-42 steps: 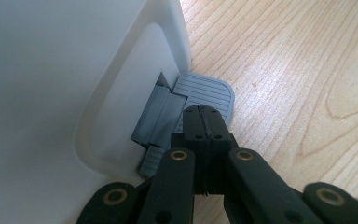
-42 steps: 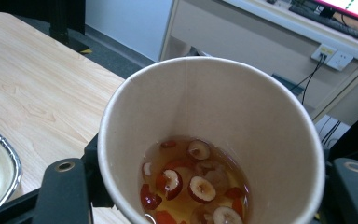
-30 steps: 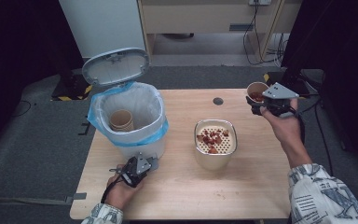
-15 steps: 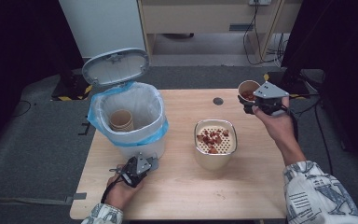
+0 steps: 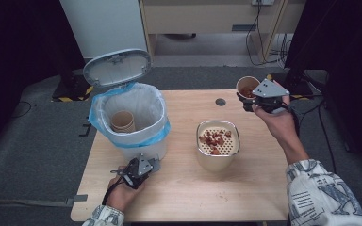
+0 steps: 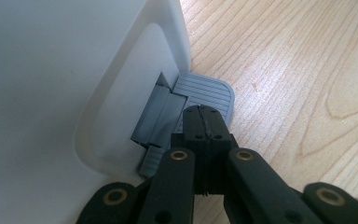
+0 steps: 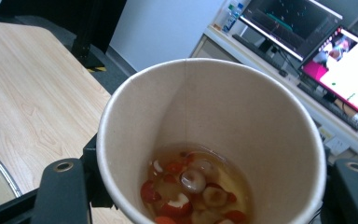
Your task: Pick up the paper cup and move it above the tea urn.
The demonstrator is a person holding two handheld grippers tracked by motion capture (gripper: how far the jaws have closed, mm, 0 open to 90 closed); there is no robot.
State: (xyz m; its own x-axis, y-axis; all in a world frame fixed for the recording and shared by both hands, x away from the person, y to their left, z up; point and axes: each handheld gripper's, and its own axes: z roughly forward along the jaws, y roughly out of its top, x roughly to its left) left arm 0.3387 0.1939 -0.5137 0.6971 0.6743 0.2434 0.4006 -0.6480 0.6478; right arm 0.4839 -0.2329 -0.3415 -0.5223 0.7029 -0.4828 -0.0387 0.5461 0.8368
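Observation:
My right gripper point(image 5: 254, 97) is shut on a paper cup point(image 5: 246, 87), held upright in the air over the table's far right corner. In the right gripper view the paper cup point(image 7: 205, 135) holds a little amber liquid with red and pale fruit pieces point(image 7: 191, 189). A metal strainer bowl point(image 5: 214, 162) with red pieces on its perforated insert stands mid-table, nearer and to the left of the cup. My left gripper point(image 5: 139, 169) is shut at the front foot of the white pedal bin point(image 5: 155, 110). Its closed tips point(image 6: 205, 116) rest on the grey pedal point(image 6: 209, 88).
The bin's grey lid point(image 5: 118, 67) stands open, and stacked paper cups point(image 5: 122, 121) lie inside the blue liner. A small black round grommet point(image 5: 220, 101) is set in the wooden table point(image 5: 245, 188). Monitors point(image 7: 335, 51) stand on a desk beyond the table.
My right gripper has carried the cup a little to the left, toward the table's middle. The left gripper has stayed on the pedal.

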